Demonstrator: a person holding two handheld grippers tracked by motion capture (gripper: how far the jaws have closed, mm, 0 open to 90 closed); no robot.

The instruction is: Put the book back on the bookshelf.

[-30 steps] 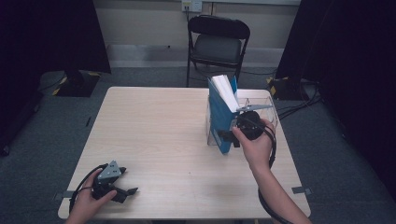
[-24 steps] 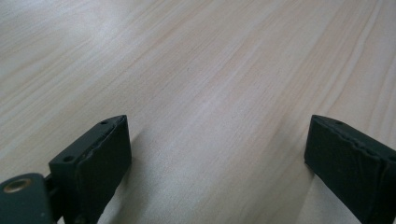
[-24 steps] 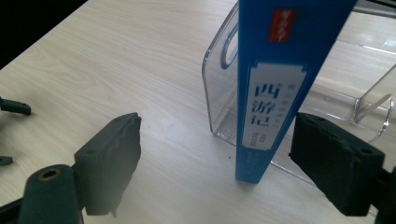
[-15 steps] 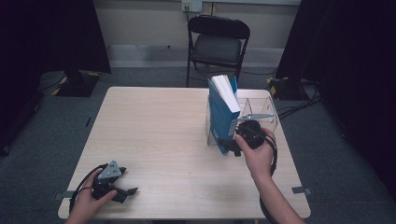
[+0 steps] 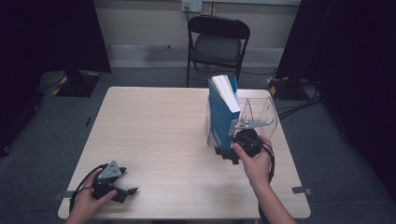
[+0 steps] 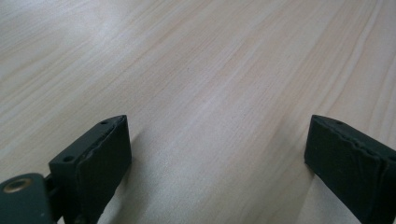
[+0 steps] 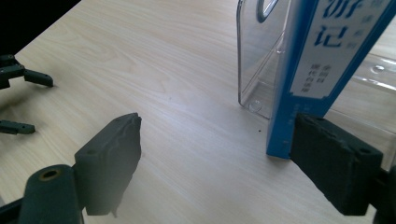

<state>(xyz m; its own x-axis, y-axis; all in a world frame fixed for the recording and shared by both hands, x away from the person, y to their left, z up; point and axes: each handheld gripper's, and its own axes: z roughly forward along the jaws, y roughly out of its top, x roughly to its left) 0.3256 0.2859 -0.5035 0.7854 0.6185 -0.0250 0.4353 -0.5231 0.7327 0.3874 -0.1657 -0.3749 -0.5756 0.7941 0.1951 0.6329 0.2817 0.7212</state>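
- Standing upright at the near-left corner of the clear plastic holder (image 5: pixel 254 116), the blue book (image 5: pixel 222 112) leans slightly, its white page edges facing up and away; its foot rests on the table (image 5: pixel 154 130) against the holder's left wall.
- Judging by its thickness, the book is moderately heavy and stiff as a block, with a smooth, probably slippery cover; pinching it across the covers low down, near the spine, should keep it from splaying or tipping.
- The holder looks light and rigid, so it may slide or tilt if the book is pushed hard against it.
- The right gripper (image 7: pixel 219 154) is spread wide with nothing clamped; in the right gripper view the book's lower spine (image 7: pixel 299 93) sits just at the inner face of one jaw, while the other jaw stands well apart over bare wood.
- The left gripper (image 5: pixel 119 190) rests near the table's front left corner, well apart from the book, jaws wide open and empty in the left gripper view.
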